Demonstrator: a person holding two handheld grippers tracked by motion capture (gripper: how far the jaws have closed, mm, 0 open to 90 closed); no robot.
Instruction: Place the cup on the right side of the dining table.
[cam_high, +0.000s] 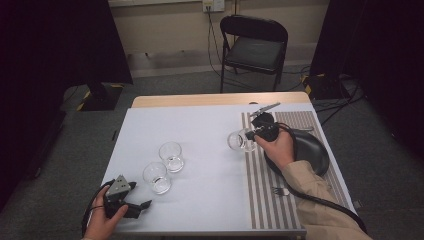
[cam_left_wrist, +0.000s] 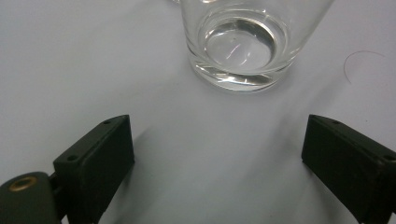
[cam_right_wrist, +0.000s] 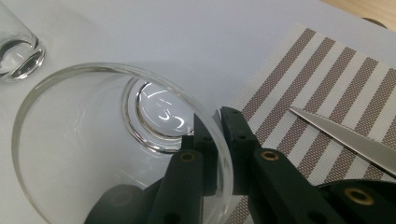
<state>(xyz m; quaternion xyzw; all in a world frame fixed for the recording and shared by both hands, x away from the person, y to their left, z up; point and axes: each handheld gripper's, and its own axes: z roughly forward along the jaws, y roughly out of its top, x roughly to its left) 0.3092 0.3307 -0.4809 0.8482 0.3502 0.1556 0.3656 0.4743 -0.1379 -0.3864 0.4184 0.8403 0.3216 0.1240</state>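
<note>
the tabletop carries a striped placemat along its right edge, with a dark plate on it. the right claw pinches the wall of a held glass, one jaw inside the rim, lifting it tilted at the mat's left edge, likely to set it there. the left claw waits open at the front left corner, behind two upright glasses.

Table: 2 glasses side by side front-left w/ left gripper just before them; striped mat on right, bearing plate, fork near front; 3rd glass held tilted at mat's left edge by right gripper; chair behind table.
</note>
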